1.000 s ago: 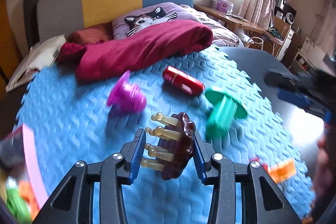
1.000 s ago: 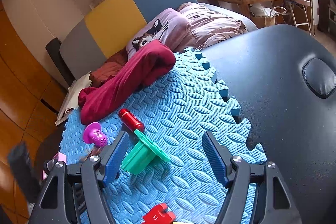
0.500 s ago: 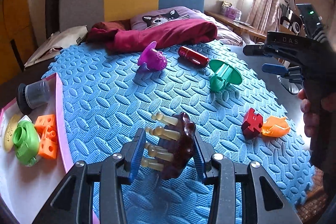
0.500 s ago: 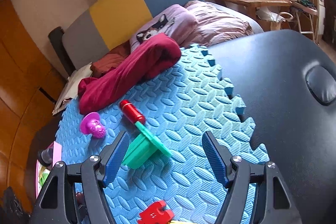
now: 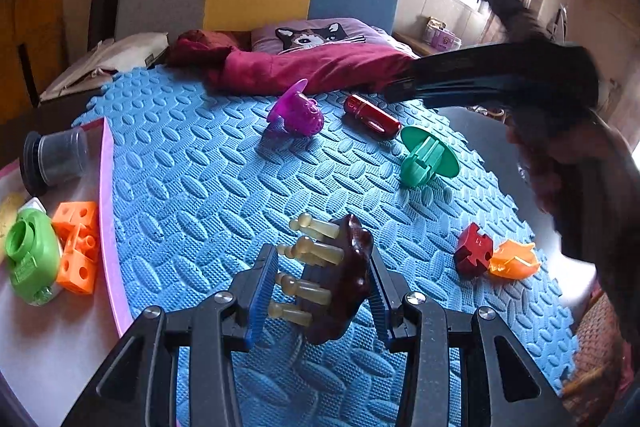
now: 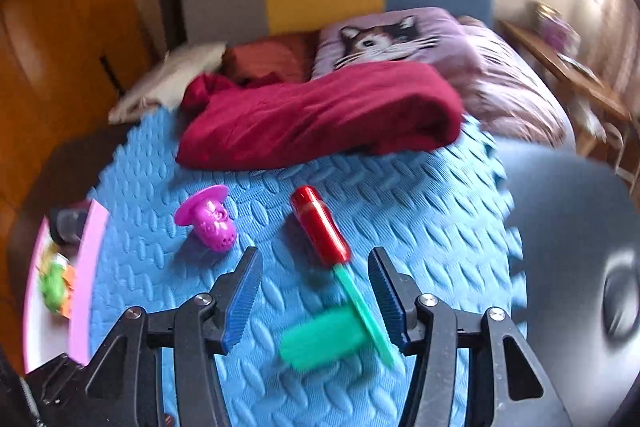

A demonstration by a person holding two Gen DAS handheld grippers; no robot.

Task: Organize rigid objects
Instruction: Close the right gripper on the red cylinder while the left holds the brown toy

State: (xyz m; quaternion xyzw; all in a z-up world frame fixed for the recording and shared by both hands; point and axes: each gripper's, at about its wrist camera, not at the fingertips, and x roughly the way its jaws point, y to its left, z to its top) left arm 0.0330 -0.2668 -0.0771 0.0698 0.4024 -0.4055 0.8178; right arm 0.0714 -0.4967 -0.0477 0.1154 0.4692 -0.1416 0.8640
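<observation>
My left gripper (image 5: 318, 291) is shut on a dark brown scalp massager with pale prongs (image 5: 340, 283), held above the blue foam mat (image 5: 192, 195). My right gripper (image 6: 314, 293) is open and empty, its jaws to either side of a green flanged plastic piece (image 6: 332, 337) that lies on the mat (image 6: 420, 219) between them. Ahead of it lie a red cylinder (image 6: 320, 225) and a purple perforated toy (image 6: 212, 221). The left wrist view also shows the green piece (image 5: 426, 157), the red cylinder (image 5: 372, 115), the purple toy (image 5: 298, 111), a dark red block (image 5: 472, 255) and an orange piece (image 5: 514, 261).
A pink-edged tray (image 5: 110, 227) at the left holds a green item (image 5: 30, 259), orange cubes (image 5: 78, 247) and a grey cup (image 5: 54, 157). A crimson blanket (image 6: 320, 115) and cat pillow (image 6: 396, 37) lie behind the mat. A dark table surface (image 6: 572, 267) is to the right.
My right gripper has swung left and down over the green piece, which now lies between its jaws. My left gripper still holds the massager and has drawn back slightly toward the tray.
</observation>
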